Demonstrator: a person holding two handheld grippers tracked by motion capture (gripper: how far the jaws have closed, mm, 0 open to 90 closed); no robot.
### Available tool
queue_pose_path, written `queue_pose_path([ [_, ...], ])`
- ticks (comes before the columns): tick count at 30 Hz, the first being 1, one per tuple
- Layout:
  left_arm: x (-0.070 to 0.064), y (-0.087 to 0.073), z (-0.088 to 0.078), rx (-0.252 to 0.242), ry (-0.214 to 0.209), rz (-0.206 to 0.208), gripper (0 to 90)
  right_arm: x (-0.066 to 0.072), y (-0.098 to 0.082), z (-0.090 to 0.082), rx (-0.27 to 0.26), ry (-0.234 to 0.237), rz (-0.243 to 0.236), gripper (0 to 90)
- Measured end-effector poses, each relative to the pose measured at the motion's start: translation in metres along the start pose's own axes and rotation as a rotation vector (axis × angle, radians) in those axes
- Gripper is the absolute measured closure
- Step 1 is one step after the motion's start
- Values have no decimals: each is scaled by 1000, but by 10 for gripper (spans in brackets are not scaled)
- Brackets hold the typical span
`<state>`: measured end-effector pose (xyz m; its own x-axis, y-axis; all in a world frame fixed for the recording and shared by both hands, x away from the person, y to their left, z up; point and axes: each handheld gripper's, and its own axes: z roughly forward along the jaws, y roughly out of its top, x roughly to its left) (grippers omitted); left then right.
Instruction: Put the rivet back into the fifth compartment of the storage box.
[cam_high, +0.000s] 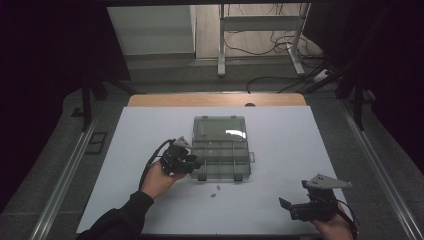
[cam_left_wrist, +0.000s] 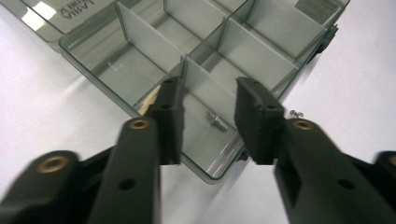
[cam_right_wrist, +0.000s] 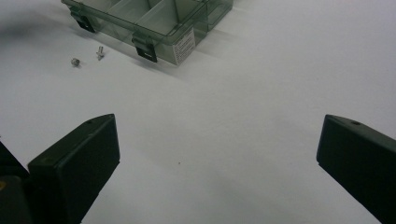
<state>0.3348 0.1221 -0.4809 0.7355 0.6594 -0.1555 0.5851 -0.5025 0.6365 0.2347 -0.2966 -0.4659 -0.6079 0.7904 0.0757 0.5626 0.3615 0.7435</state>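
Jaws of the right gripper (cam_right_wrist: 217, 154) stand wide apart with only bare white table top (cam_right_wrist: 261, 93) between them; in the high view this gripper (cam_high: 300, 205) sits at the near right edge of the table, well apart from everything else. Farther in, two small silver screws (cam_right_wrist: 87, 56) lie loose on the table just in front of the transparent grey plastic compartment box (cam_high: 220, 157). The left gripper (cam_left_wrist: 205, 119) hangs over the near left corner of that box, its jaws parted and pressing on nothing. Between and below them, a small silver metal pin (cam_left_wrist: 215, 120) lies on the floor of the nearest compartment, touched by neither jaw. A pale sliver shows beside the left jaw, too hidden to identify. Beyond the divided tray, the box's clear lid (cam_high: 219, 128) lies folded back flat.
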Motion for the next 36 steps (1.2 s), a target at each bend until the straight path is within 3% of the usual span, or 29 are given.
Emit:
queue_pose_path([
  [1, -1, 0, -1, -6, 5, 6, 554, 0, 0, 0, 1, 1, 0, 0],
  [7, -3, -2, -3, -10, 10, 21, 411, 0, 0, 0, 6, 1, -1, 0],
  [18, -8, -4, -10, -26, -12, 13, 95, 0, 0, 1, 8, 1, -2, 0],
  [24, -13, -5, -11, -18, -33, 21, 38, 0, 0, 1, 9, 2, 0, 0],
  [33, -23, -7, -19, -74, -99, 54, 0, 0, 0, 0, 8, 1, -1, 0],
  [36, -26, -8, -20, -78, -101, 77, 0, 0, 0, 0, 10, 0, -1, 0],
])
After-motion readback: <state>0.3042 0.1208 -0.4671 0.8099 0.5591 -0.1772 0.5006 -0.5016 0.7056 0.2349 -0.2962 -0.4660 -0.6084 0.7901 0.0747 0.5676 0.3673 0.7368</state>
